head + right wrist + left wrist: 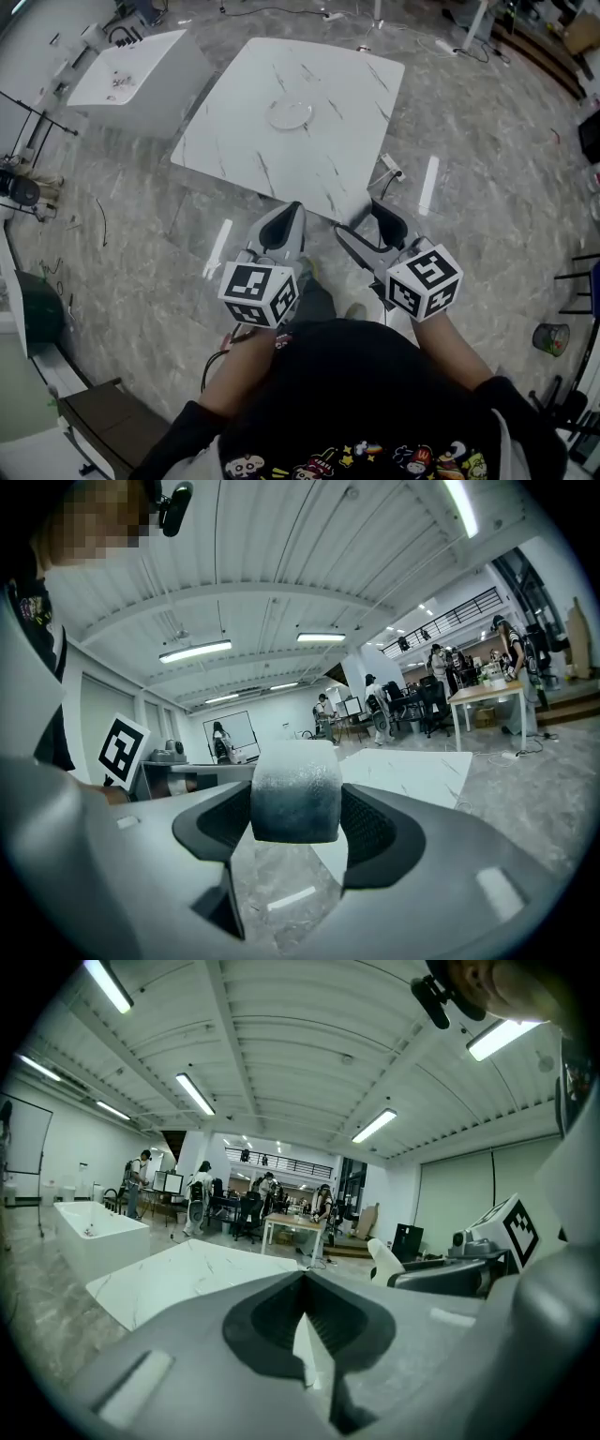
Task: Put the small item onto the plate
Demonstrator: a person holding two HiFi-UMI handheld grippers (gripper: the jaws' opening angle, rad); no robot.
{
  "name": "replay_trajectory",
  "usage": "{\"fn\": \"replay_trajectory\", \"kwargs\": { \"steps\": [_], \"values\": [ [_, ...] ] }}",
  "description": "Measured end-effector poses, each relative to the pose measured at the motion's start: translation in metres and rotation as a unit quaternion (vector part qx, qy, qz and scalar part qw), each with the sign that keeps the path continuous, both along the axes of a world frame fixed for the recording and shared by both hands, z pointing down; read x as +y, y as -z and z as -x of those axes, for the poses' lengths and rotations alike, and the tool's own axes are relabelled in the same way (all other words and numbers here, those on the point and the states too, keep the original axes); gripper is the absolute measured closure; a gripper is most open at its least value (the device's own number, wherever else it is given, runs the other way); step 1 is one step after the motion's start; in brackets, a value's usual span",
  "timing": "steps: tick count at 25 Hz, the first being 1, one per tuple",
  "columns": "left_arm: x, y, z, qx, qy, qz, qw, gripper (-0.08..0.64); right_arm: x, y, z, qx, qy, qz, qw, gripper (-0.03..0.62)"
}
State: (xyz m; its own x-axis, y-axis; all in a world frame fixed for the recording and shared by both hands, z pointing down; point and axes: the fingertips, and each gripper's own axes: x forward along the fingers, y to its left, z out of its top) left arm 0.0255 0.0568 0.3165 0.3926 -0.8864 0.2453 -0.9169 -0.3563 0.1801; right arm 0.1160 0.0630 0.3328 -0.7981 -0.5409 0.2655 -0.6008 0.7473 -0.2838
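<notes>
Head view shows the person standing on the near side of the room, well back from the white marble table [234,141], with both grippers held close to the body. The plate [290,114] lies towards the middle of that table, far from both grippers, and nothing sits on it. In the right gripper view, the right gripper [296,850] has its jaws part-way apart and pressed against a small item [295,789], a rounded greyish-white block held between them. In the left gripper view, the left gripper [306,1288] has its jaws brought together to a thin slit with nothing in it. So the item appears to be already picked up and the carry barely begun. What is left is to walk or reach to the table, bring the right gripper over the plate, lower it and release the item there
</notes>
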Motion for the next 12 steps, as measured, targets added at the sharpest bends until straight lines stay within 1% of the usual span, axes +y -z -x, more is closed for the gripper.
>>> {"fn": "replay_trajectory", "kwargs": {
  "steps": [7, 12],
  "values": [
    [-0.040, -0.011, 0.035, 0.010, -0.004, 0.008, 0.9999, 0.560, -0.042, -0.008, 0.037, 0.008, -0.009, 0.010, 1.000, 0.267],
    [-0.072, -0.011, 0.065, 0.014, -0.010, 0.013, 0.9998, 0.560, -0.075, -0.005, 0.065, 0.011, -0.023, 0.009, 1.000, 0.268]
  ]
}}
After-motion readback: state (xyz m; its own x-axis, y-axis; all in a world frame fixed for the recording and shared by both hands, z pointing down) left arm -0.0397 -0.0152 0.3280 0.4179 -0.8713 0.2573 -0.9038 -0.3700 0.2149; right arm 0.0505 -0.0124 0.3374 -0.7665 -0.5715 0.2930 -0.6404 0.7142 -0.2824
